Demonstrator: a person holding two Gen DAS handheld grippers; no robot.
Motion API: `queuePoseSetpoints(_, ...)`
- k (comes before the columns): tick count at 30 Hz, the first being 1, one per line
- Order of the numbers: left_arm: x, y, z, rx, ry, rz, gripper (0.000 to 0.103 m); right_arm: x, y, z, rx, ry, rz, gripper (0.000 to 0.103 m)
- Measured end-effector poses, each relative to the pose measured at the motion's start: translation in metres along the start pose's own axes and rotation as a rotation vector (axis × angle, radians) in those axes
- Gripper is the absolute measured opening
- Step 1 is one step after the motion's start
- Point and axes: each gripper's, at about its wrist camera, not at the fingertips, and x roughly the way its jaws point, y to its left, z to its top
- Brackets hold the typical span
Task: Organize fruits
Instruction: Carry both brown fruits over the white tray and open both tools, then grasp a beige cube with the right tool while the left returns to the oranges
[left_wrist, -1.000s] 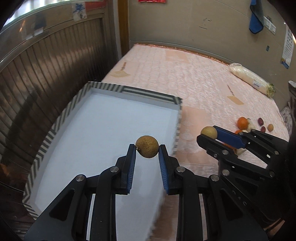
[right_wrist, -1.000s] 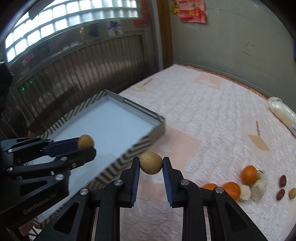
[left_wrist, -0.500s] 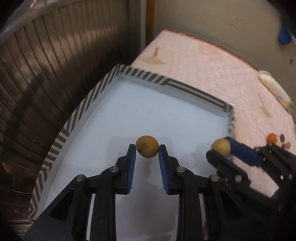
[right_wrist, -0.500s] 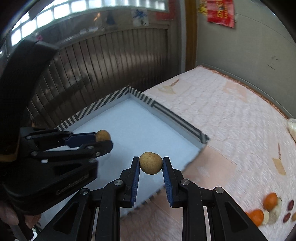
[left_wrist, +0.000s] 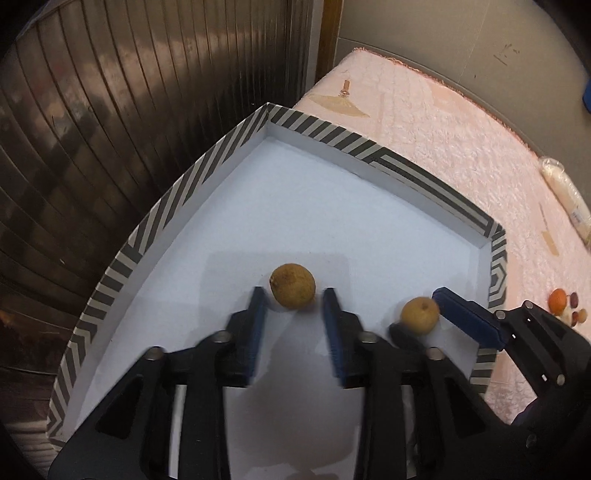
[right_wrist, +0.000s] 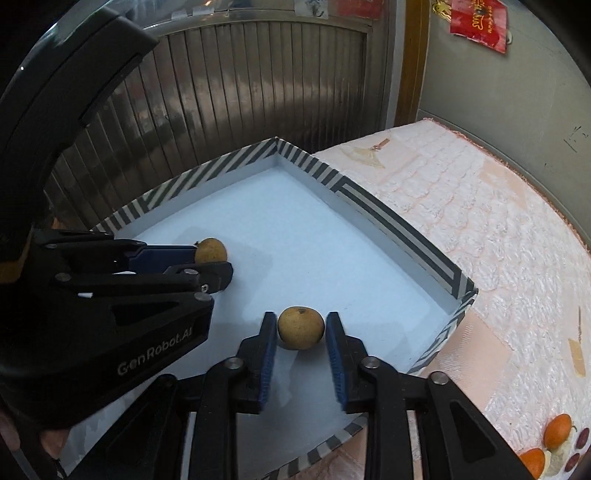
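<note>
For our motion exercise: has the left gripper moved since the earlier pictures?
Yes. The left gripper has moved over the striped box towards its far corner, which now looms larger. Its jaws have just been opening, freeing the fruit.

Both grippers point steeply down, side by side. The left gripper (left_wrist: 294, 306) has its jaws parted, having just been opening; a small brown fruit (left_wrist: 293, 285) sits between the blue pads with a gap on each side. The right gripper (right_wrist: 301, 334) has also just been opening, and its jaws stand slightly apart around a second fruit (right_wrist: 301, 328), pads close beside it but no longer pressing.
</note>
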Motion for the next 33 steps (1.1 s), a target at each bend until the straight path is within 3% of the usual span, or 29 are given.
queuePoseSetpoints(2, -0.002, 0.002, -0.001, -0.009, 0.000, -0.027, 0.064, -0.004, -0.001, 0.000, 0.019, -0.020, 0.027, 0.044)
queuePoseSetpoints(9, -0.031, -0.004, -0.010, 0.012, -0.062, -0.015, 0.064, -0.043, -0.006, -0.014, 0.074, -0.102, 0.015, 0.044)
queuePoseSetpoints(17, -0.075, -0.047, -0.037, 0.126, -0.143, -0.083, 0.064, -0.106, -0.045, -0.071, 0.186, -0.165, -0.135, 0.044)
queuePoseSetpoints(27, -0.074, -0.117, -0.070, 0.258, -0.124, -0.177, 0.064, -0.139, -0.103, -0.147, 0.364, -0.113, -0.278, 0.045)
queuePoseSetpoints(33, -0.069, -0.150, -0.088, 0.318, -0.125, -0.178, 0.064, -0.143, -0.118, -0.165, 0.434, -0.123, -0.282, 0.045)
